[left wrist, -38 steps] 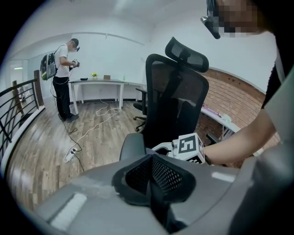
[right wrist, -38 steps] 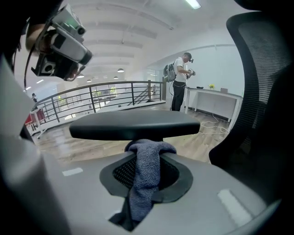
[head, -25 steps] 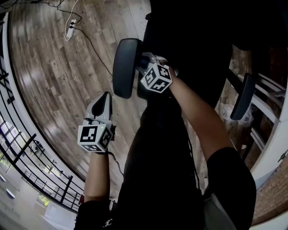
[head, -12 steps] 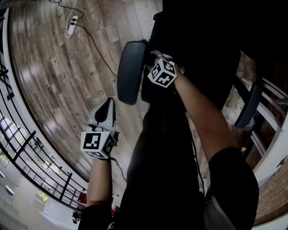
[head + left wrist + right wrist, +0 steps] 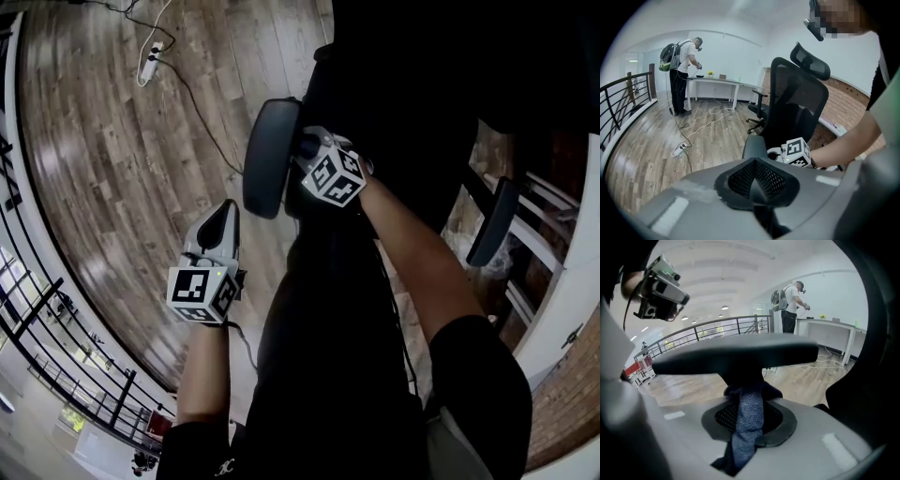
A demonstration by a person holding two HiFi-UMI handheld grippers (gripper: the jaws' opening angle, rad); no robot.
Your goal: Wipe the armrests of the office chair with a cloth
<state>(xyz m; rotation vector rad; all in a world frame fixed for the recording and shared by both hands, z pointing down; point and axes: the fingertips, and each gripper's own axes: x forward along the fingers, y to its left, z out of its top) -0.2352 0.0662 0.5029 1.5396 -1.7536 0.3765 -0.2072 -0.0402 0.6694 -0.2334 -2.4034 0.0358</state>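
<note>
At left armrest [image 5: 270, 157] | right tongs [image 5: 749, 401] pinch cloth [image 5: 746, 427] | left tongs [image 5: 757, 180] clenched empty | press cloth firmly, sweep full length

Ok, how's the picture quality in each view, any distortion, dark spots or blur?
Head view: strong fisheye bends the floorboards, and the chair is crushed to black. Left gripper view: dark rounded corners, bright washed-out room, soft foreground. Right gripper view: armrest close, dark and blurred; cloth fairly sharp.
</note>
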